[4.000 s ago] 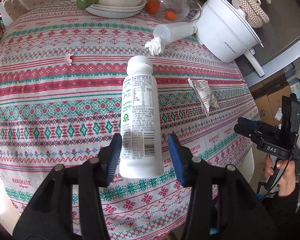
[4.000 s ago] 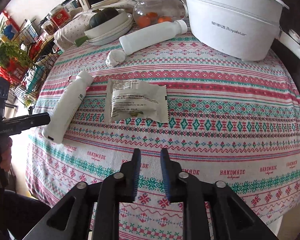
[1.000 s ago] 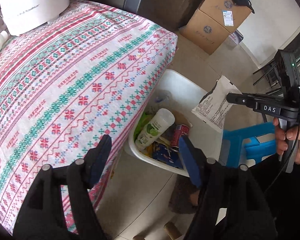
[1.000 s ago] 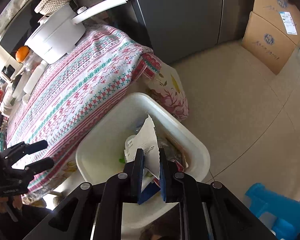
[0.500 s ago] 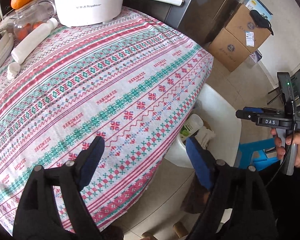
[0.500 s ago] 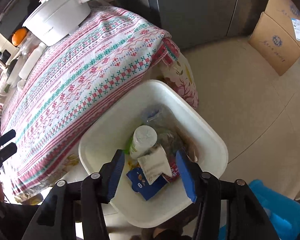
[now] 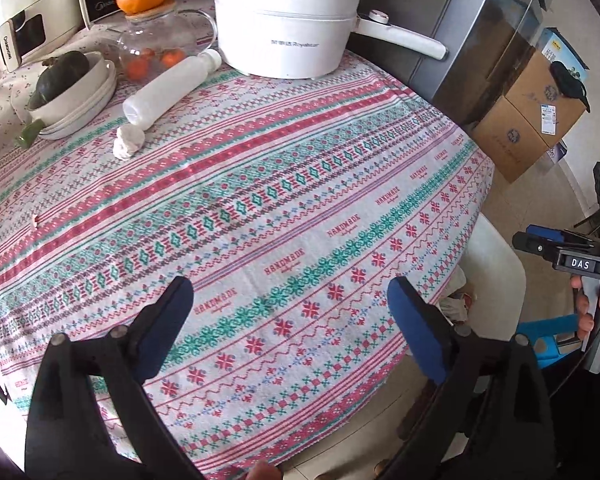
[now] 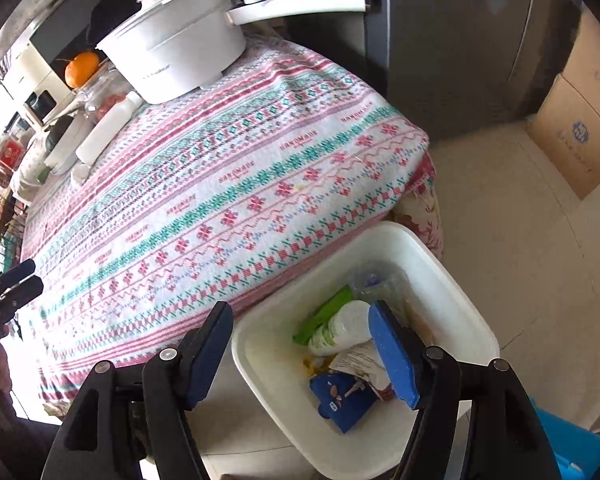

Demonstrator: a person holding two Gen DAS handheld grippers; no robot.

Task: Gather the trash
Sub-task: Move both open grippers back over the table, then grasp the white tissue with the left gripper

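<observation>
Both bottle and wrapper now lie in the white bin (image 8: pixel 452 292), dropped since earlier. Remaining trash, a plain white bottle (image 7: pixel 168 88) and crumpled tissue (image 7: pixel 129 142), sits far-left across the table, bottle angled toward the pot (image 7: pixel 288 32). Left gripper (image 7: pixel 290 312), wide open and empty, seems nearer; right gripper (image 8: pixel 300 340), likewise agape, hovers over the bin.

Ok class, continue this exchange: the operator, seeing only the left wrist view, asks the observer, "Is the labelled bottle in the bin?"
Observer: Yes, the labelled bottle lies inside the white bin, beside a green item.
Operator: And the paper wrapper?
Observer: The wrapper is in there too, lying against a blue packet.
Operator: Is the right gripper holding anything?
Observer: No. The right gripper is open over the bin, with nothing held between its fingers.
</observation>
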